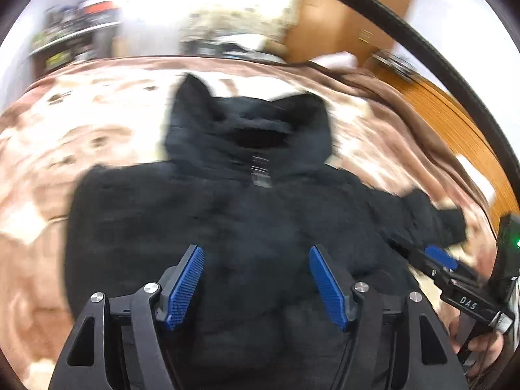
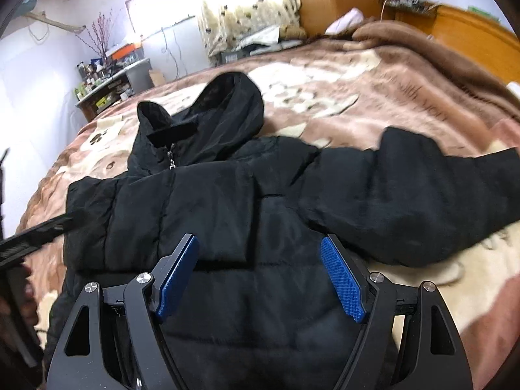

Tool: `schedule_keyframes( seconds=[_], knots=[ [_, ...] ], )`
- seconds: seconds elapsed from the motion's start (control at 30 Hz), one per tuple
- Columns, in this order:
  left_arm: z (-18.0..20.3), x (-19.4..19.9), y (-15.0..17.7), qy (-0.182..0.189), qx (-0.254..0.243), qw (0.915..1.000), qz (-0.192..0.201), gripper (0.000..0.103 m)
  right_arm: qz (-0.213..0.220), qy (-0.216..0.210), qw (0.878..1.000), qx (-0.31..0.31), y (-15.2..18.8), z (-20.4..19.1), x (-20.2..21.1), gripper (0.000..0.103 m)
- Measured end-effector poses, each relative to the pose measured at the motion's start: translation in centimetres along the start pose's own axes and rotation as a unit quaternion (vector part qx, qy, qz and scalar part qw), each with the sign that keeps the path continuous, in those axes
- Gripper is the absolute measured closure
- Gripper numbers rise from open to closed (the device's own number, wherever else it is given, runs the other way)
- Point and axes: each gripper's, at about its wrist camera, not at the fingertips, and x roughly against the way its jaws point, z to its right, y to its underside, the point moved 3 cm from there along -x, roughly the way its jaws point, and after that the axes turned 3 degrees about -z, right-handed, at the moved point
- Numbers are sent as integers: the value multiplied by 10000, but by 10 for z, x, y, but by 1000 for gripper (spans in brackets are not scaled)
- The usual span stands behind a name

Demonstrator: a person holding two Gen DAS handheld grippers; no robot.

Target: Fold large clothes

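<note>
- Tongs first: left tongs [image 1: 256, 287] gape wide, holding nothing, their blue ribbed pads [image 1: 186, 287] poised above the jacket's lower front.
- Right tongs [image 2: 260, 279] likewise spread apart and unladen, blue cross-hatched pads [image 2: 344, 284] over the quilted body.
- Black puffer jacket [image 2: 227, 214], matte and padded in horizontal channels, lies front-up on the bed, zipped, hood [image 2: 224, 113] rumpled at the far end.
- One sleeve [image 2: 422, 191] stretches sideways.
- Plush blanket [image 2: 325, 81], brown and cream, covers the bed; an orange wooden headboard [image 2: 471, 39] stands beyond.
</note>
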Motion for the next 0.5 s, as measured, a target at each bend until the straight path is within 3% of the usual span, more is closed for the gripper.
schedule_keyframes(
  seconds=[0.1, 0.23, 0.3, 0.4, 0.43, 0.47, 0.5],
  knots=[
    [-42, 0, -7, -531, 488, 9974, 19, 35, -220, -170, 9996, -65, -5, -4, -27, 25],
    [-80, -16, -5, -931, 864, 9916, -231, 35, -376, -222, 9990, -75, -5, -9, -47, 25],
    [-85, -26, 1, -962, 865, 9910, -354, 35, -278, -271, 9992, 77, -4, -15, -49, 27],
    [-83, -31, 8, -1136, 730, 9903, -339, 35, -226, -79, 9991, 363, -2, -23, -48, 59],
    [-82, -34, 9, -1224, 683, 9896, -336, 35, -228, 55, 9987, 456, -1, -23, -48, 77],
    [-81, -38, 9, -1286, 643, 9889, -361, 33, -236, 68, 9986, 472, -2, -21, -47, 87],
    [-81, -41, 9, -1353, 619, 9880, -422, 31, -244, 35, 9988, 420, -2, -18, -46, 91]
  ],
)
